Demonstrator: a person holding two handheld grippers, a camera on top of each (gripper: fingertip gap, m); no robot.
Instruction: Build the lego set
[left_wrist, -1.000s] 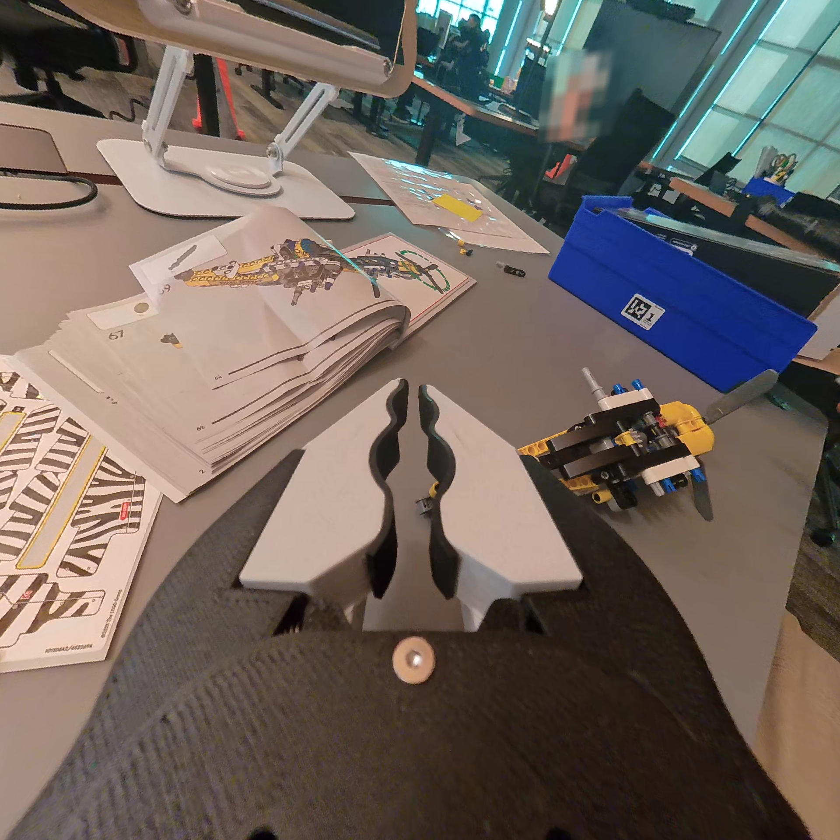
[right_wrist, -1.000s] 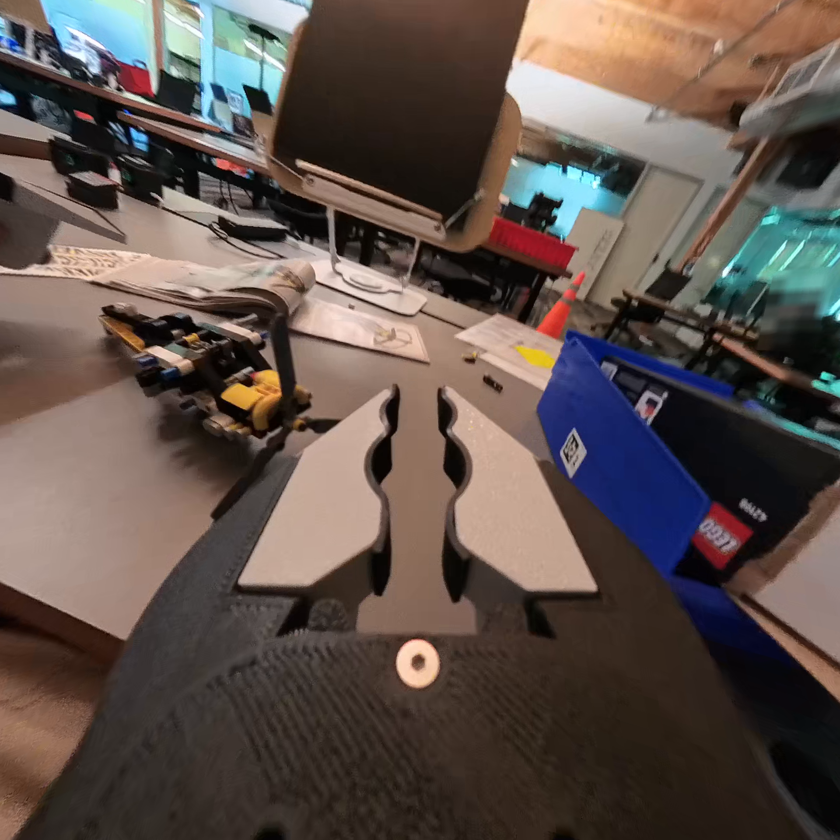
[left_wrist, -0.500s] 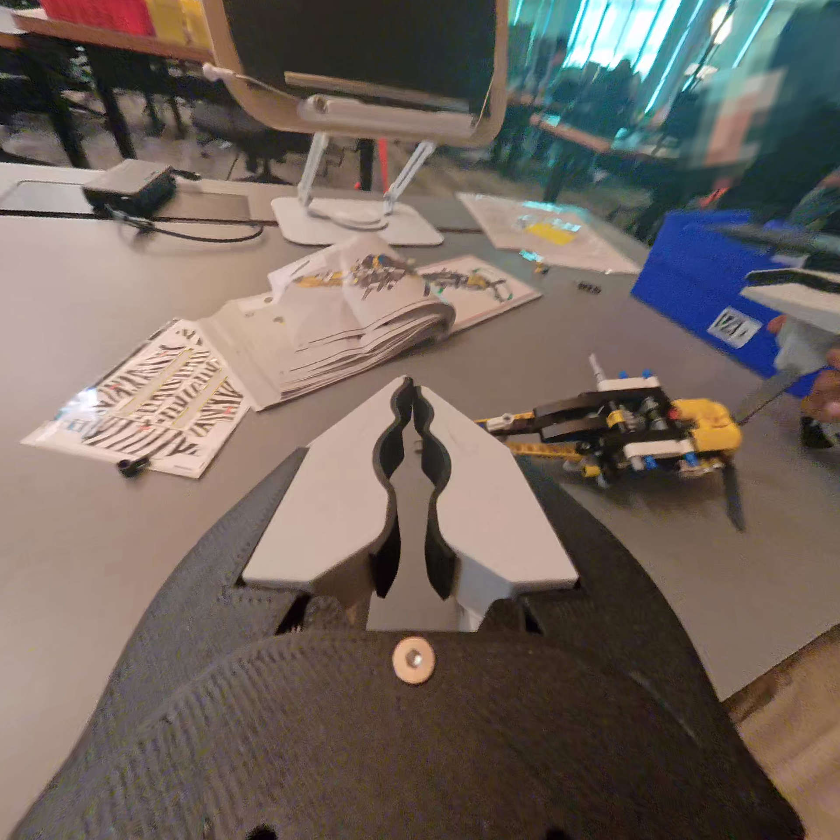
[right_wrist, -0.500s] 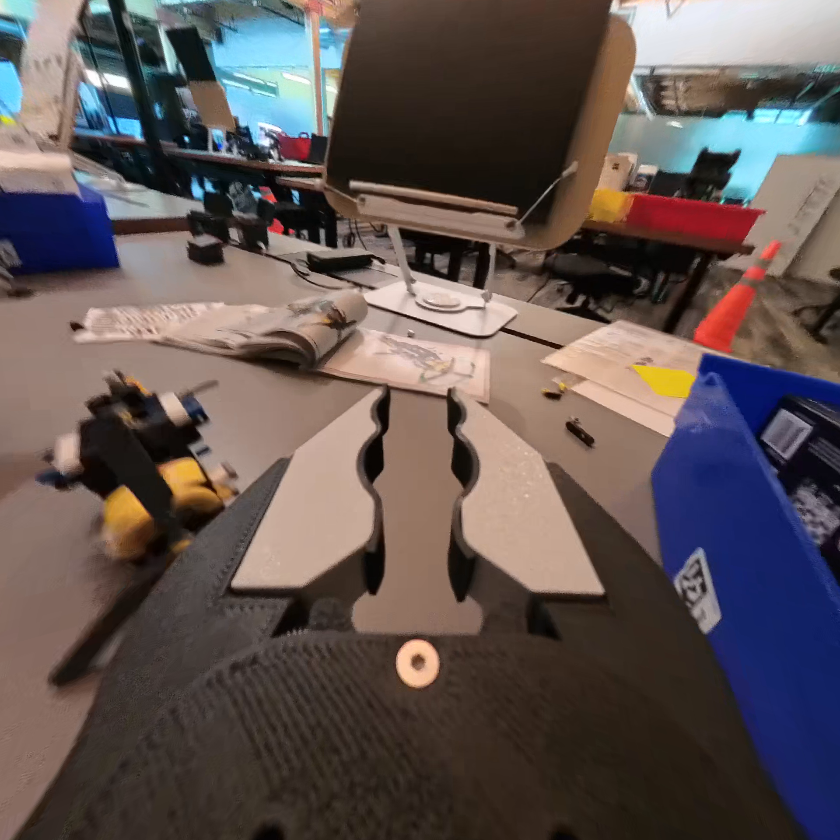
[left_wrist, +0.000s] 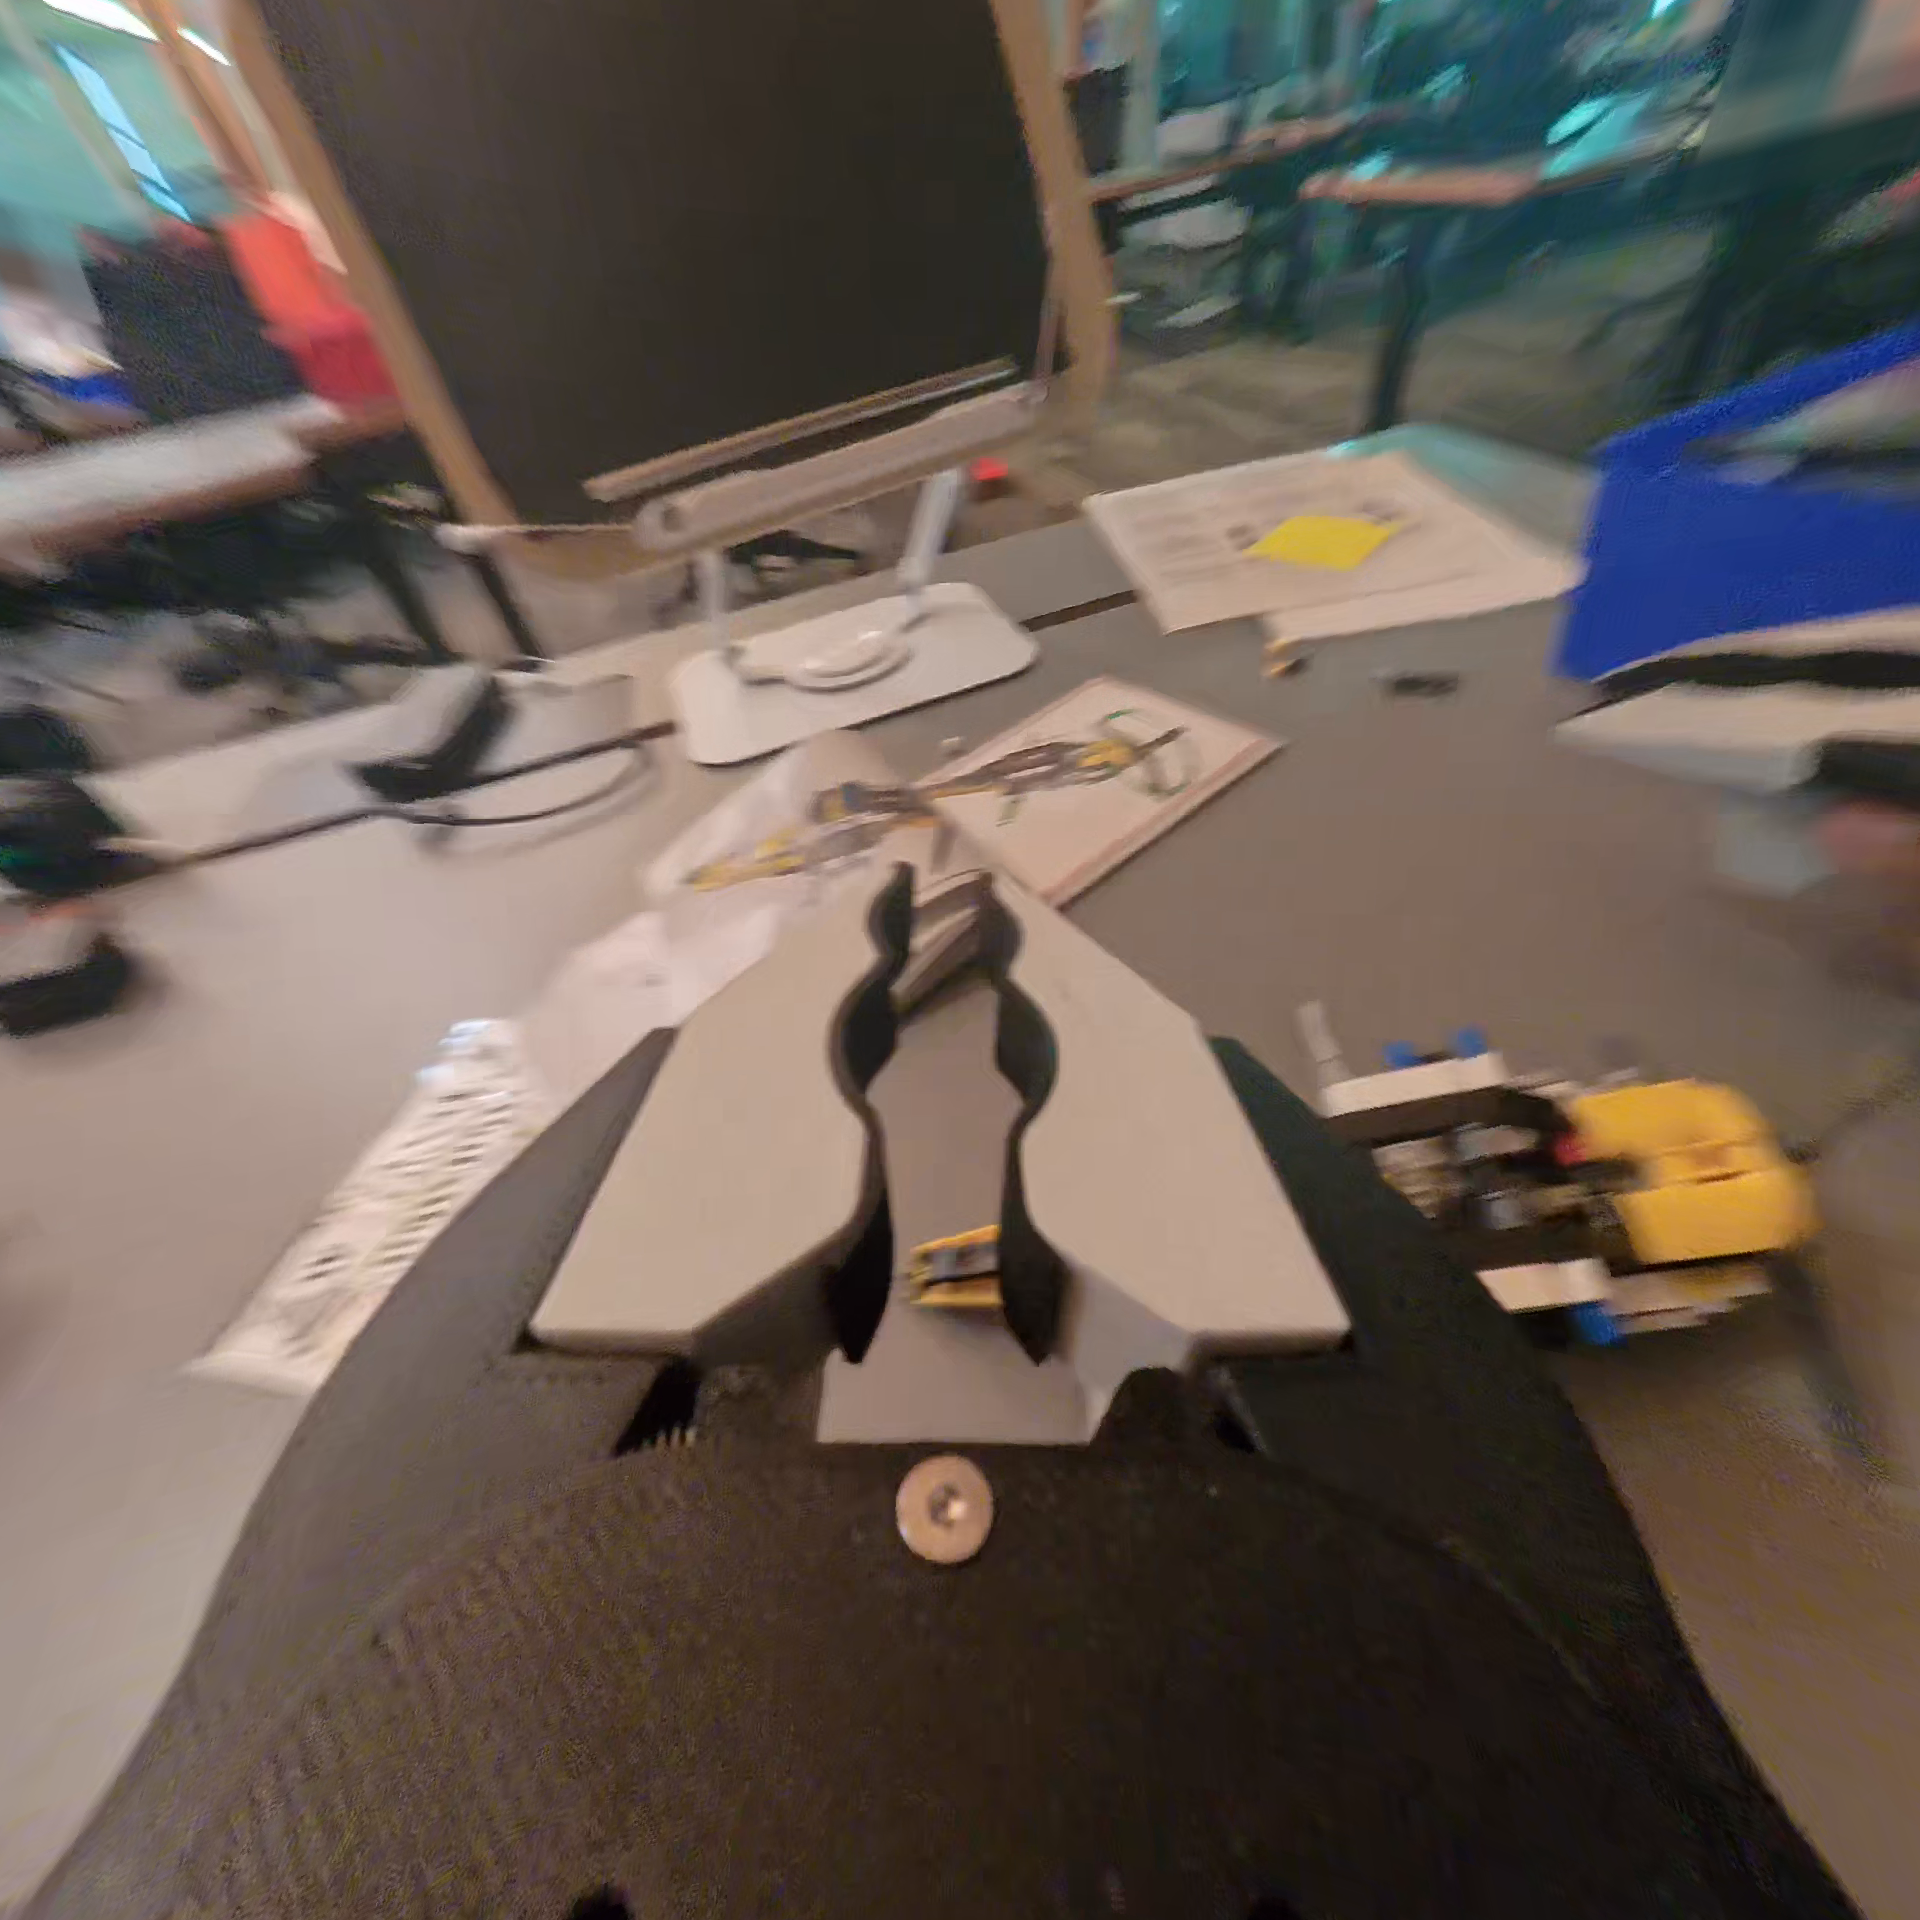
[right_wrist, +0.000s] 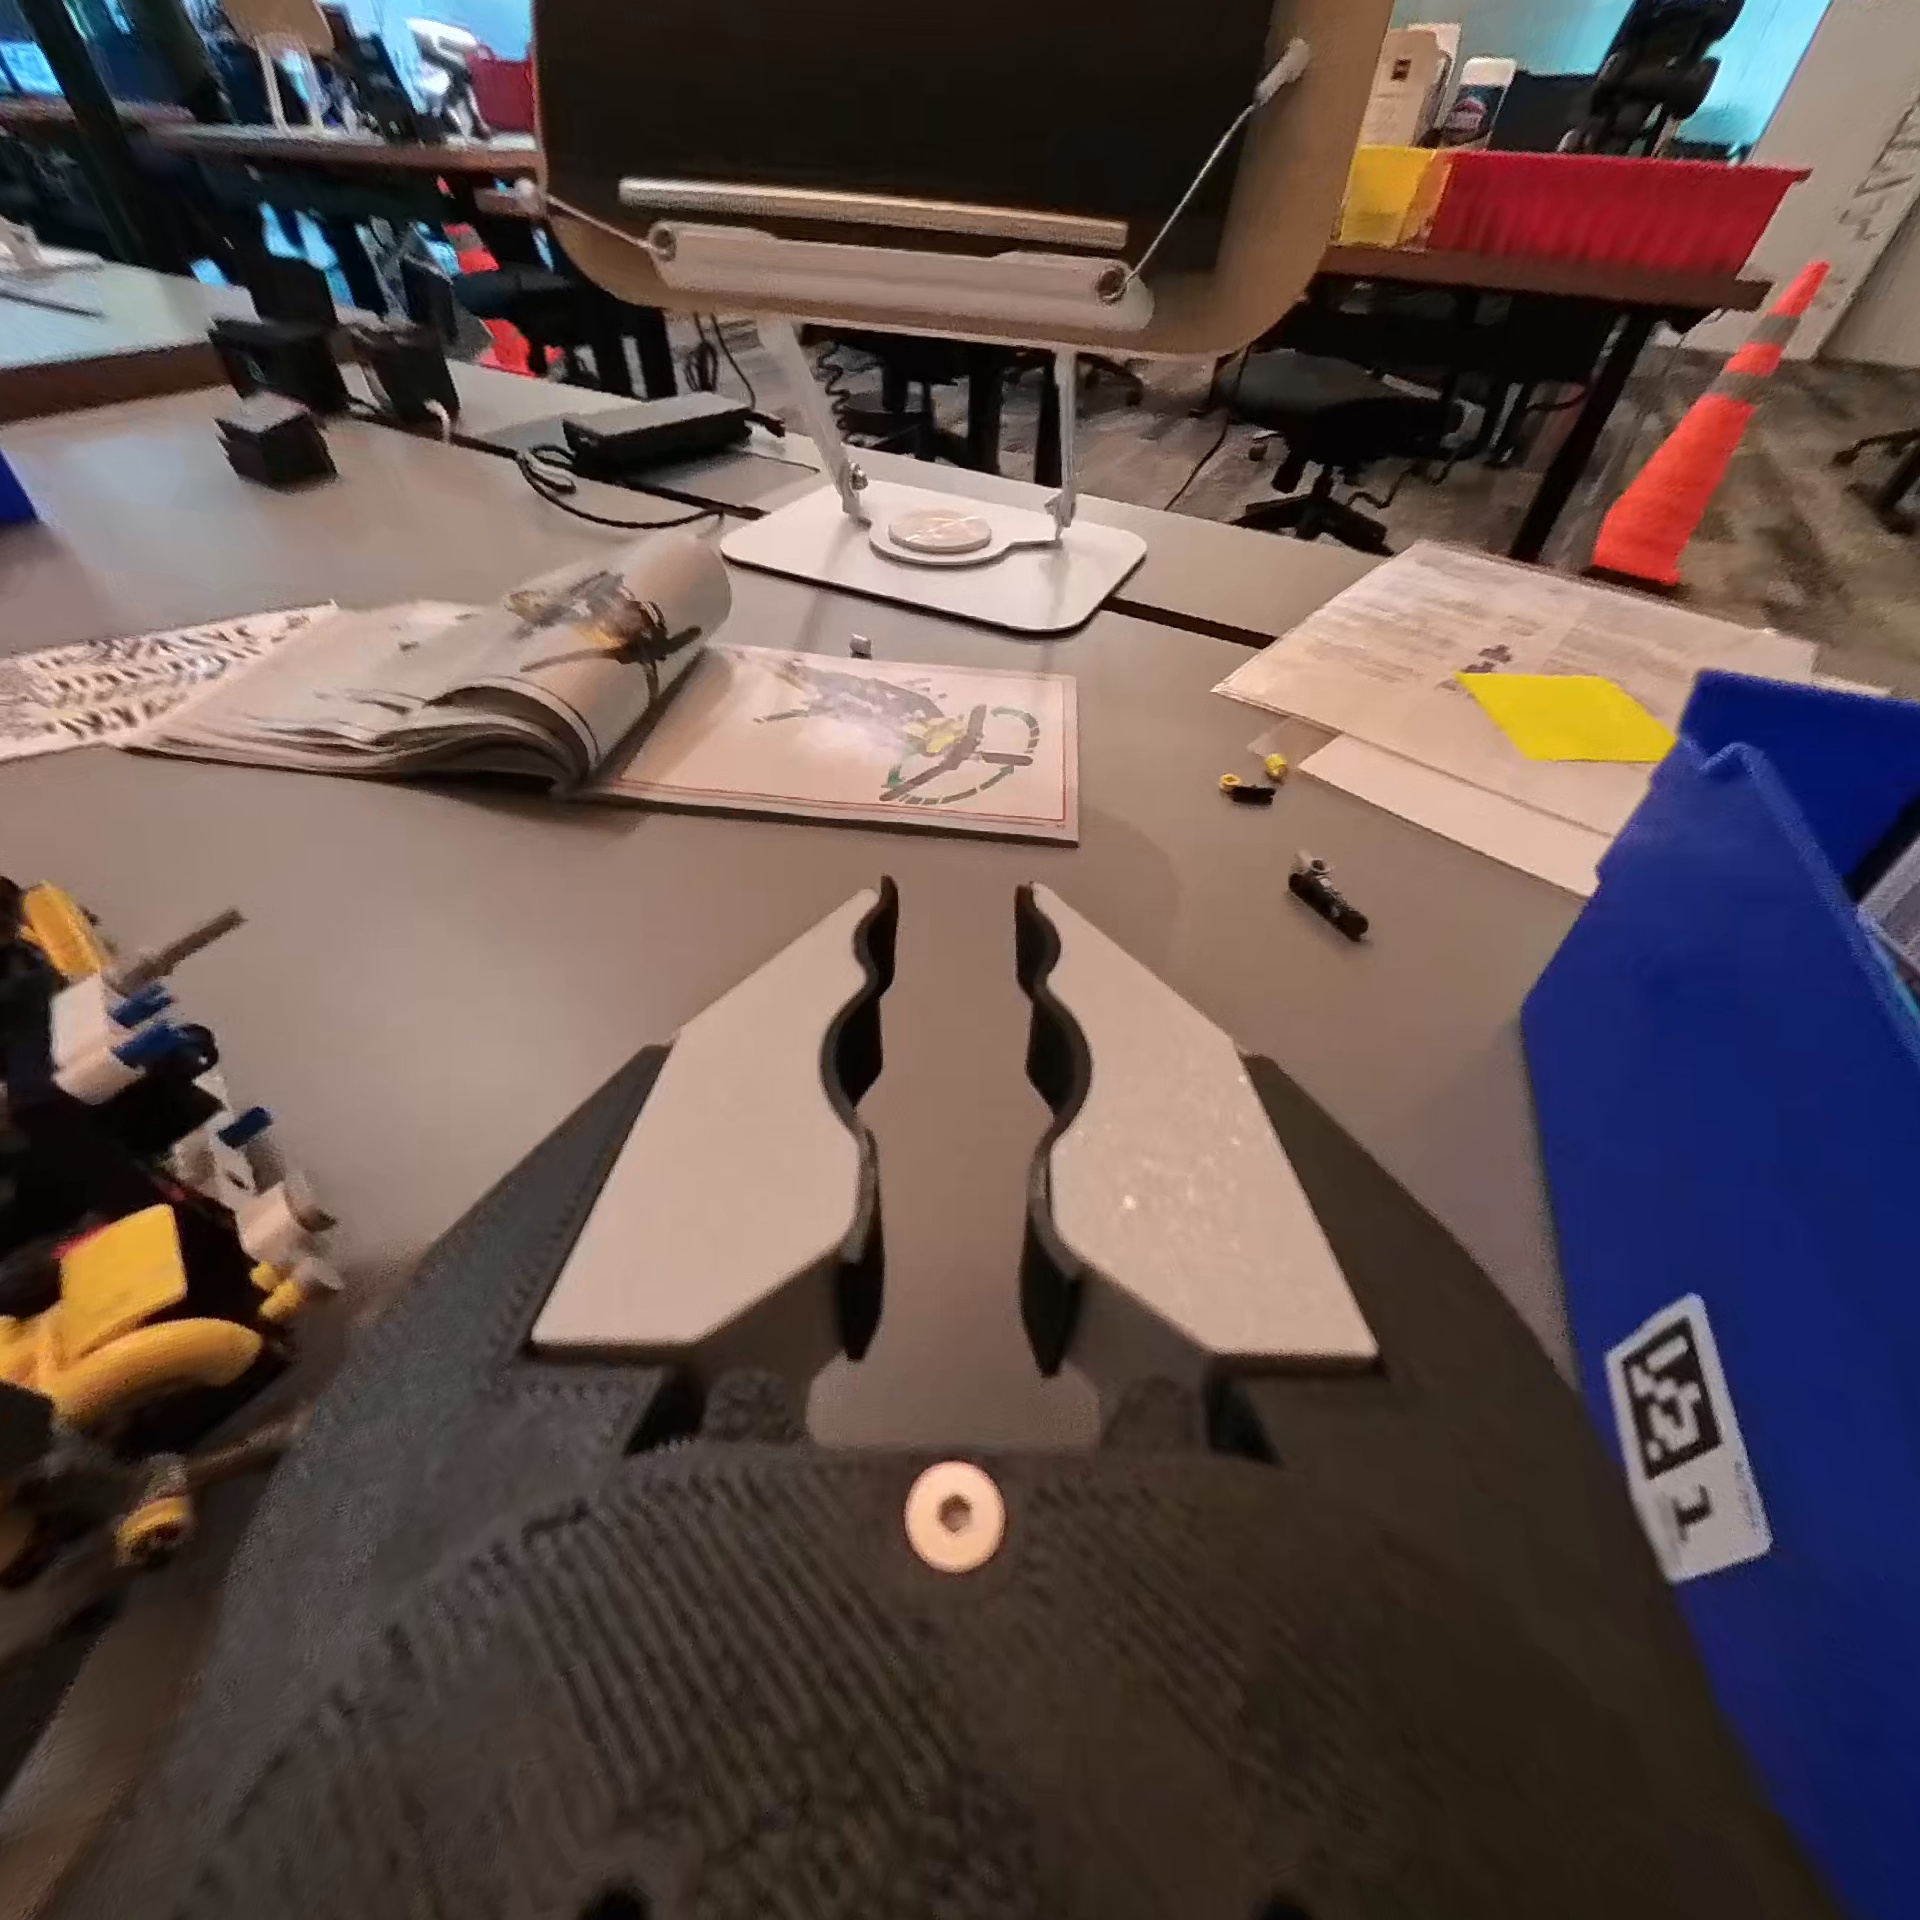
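The left tongs (left_wrist: 945, 914) stand apart with nothing clamped; a small yellow piece (left_wrist: 956, 1262) shows through the gap near their base, but it appears to lie on the counter (left_wrist: 1455, 862) below, or to be the model's tail, rather than to be gripped. The right tongs (right_wrist: 951, 904) are also apart and empty. The half-built lego model (left_wrist: 1558, 1184), yellow, black and white, sits on the counter at about four o'clock of the left tongs; in the right wrist view it lies at eight o'clock.

The left wrist view is smeared, which suggests a fast swing, and the likely trouble is a clipped model: a tong grazing it could knock loose its thin grey blade (right_wrist: 177, 945). The loose black pins (right_wrist: 1325, 906) at two o'clock of the right tongs are tiny and would roll or skid under a hasty pinch.

The counter is smooth grey, carrying an open instruction booklet (right_wrist: 623, 717), a sticker sheet (left_wrist: 395, 1174), papers with a yellow note (right_wrist: 1558, 717), a tablet stand (right_wrist: 935, 551) and a blue bin (right_wrist: 1714, 1143). Beyond lies an open workshop with desks, chairs and an orange cone (right_wrist: 1704, 436).
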